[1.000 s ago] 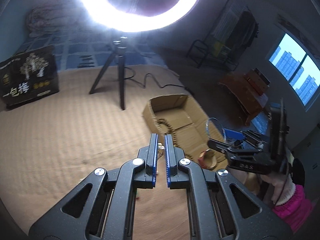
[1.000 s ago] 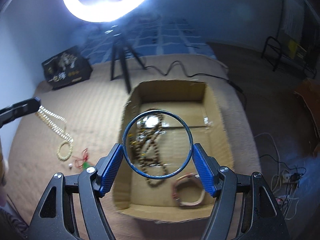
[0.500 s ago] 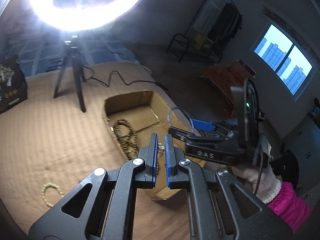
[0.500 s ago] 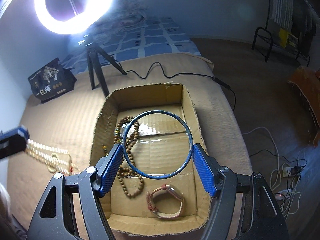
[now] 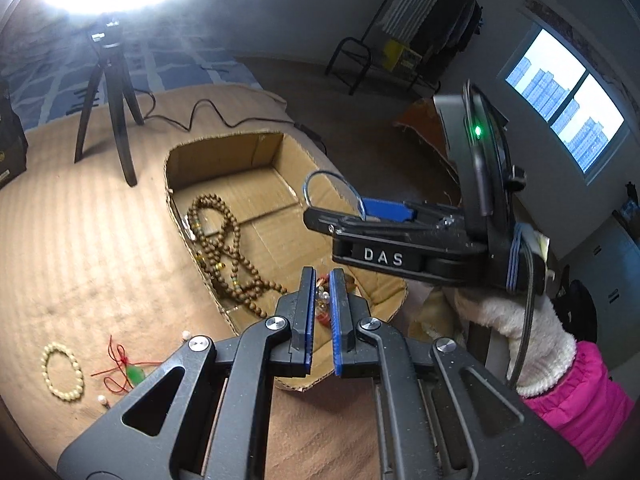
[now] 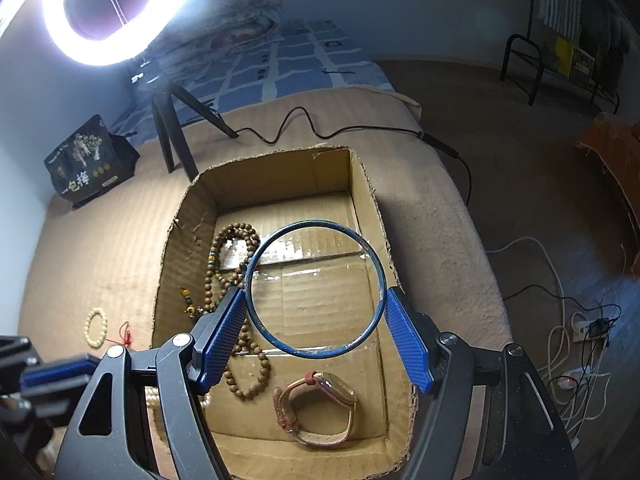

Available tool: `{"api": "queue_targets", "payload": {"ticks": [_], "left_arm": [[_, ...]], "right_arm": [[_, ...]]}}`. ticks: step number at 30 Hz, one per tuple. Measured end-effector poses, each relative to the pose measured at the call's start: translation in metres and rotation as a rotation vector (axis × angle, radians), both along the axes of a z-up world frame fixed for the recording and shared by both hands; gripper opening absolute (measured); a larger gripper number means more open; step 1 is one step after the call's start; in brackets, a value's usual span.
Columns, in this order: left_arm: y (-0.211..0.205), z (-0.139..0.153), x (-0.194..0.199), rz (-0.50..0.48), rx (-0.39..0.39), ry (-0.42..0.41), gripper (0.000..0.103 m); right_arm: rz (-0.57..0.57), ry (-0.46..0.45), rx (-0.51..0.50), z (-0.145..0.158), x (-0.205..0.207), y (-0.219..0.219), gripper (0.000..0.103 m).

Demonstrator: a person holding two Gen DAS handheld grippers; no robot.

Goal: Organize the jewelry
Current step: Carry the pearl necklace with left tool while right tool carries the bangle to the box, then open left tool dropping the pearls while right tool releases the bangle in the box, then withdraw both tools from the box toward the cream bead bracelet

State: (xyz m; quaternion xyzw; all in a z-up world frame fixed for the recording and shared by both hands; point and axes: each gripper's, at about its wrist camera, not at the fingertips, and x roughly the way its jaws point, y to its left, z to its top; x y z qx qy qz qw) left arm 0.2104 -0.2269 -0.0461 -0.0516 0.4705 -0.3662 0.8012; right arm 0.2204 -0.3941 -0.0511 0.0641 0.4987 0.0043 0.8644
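Observation:
My right gripper (image 6: 316, 312) is shut on a thin blue bangle (image 6: 256, 316) and holds it above the open cardboard box (image 6: 280, 168). In the box lie a brown wooden bead necklace (image 6: 214, 268) and a watch with a brown strap (image 6: 320, 412). My left gripper (image 5: 322, 284) is shut on a pale pearl necklace (image 5: 323, 300) at the box's near left wall. The right gripper also shows in the left wrist view (image 5: 336, 204), with the bangle (image 5: 312, 184). A cream bead bracelet (image 5: 62, 372) and a red cord with a green pendant (image 5: 128, 372) lie on the tan blanket left of the box (image 5: 224, 160).
A ring light on a black tripod (image 6: 172, 120) stands behind the box, its cable (image 6: 360, 128) running right. A black printed bag (image 6: 88, 160) sits at the back left. The blanket's edge drops to the floor on the right, where white cables (image 6: 576, 336) lie.
My left gripper has swung right, carrying the pearl necklace up to the box. My right gripper with the bangle has moved slightly forward over the box.

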Motion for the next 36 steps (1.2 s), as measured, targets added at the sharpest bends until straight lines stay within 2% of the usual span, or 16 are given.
{"api": "queue_targets", "payload": {"ticks": [14,15,17,18,19,21,26,28,29,33,36], "left_arm": [[-0.007,-0.014,-0.011,-0.024,0.097,-0.030,0.005],[-0.008,-0.014,-0.012,-0.025,0.106,-0.039,0.005],[-0.008,-0.014,-0.013,-0.033,0.118,-0.046,0.005],[-0.009,-0.015,-0.013,-0.032,0.129,-0.047,0.010],[-0.009,-0.016,-0.013,-0.031,0.141,-0.051,0.027],[-0.008,-0.016,-0.015,-0.025,0.147,-0.070,0.043],[-0.007,-0.017,-0.018,-0.023,0.173,-0.092,0.043],[-0.006,-0.018,-0.020,-0.023,0.182,-0.098,0.043],[-0.005,-0.018,-0.020,-0.020,0.185,-0.098,0.044],[0.003,-0.017,-0.021,-0.005,0.192,-0.103,0.055],[0.011,-0.015,-0.021,0.007,0.200,-0.110,0.058]], "right_arm": [[-0.009,0.012,-0.018,-0.007,0.001,0.003,0.071],[-0.010,0.010,-0.019,-0.007,0.001,0.003,0.072],[-0.013,-0.002,-0.020,-0.007,0.000,0.003,0.080],[-0.015,-0.008,-0.018,-0.007,0.000,0.002,0.081],[-0.015,-0.011,-0.015,-0.006,-0.001,0.002,0.081],[-0.019,-0.013,-0.012,-0.006,0.000,0.002,0.081],[-0.019,-0.029,-0.020,-0.004,-0.001,0.003,0.083],[-0.019,-0.039,-0.019,-0.002,-0.002,0.004,0.093],[-0.018,-0.044,-0.019,-0.002,-0.002,0.004,0.094],[-0.007,-0.052,-0.015,0.001,-0.003,0.008,0.099],[0.007,-0.062,-0.027,0.003,-0.004,0.013,0.102]]}}
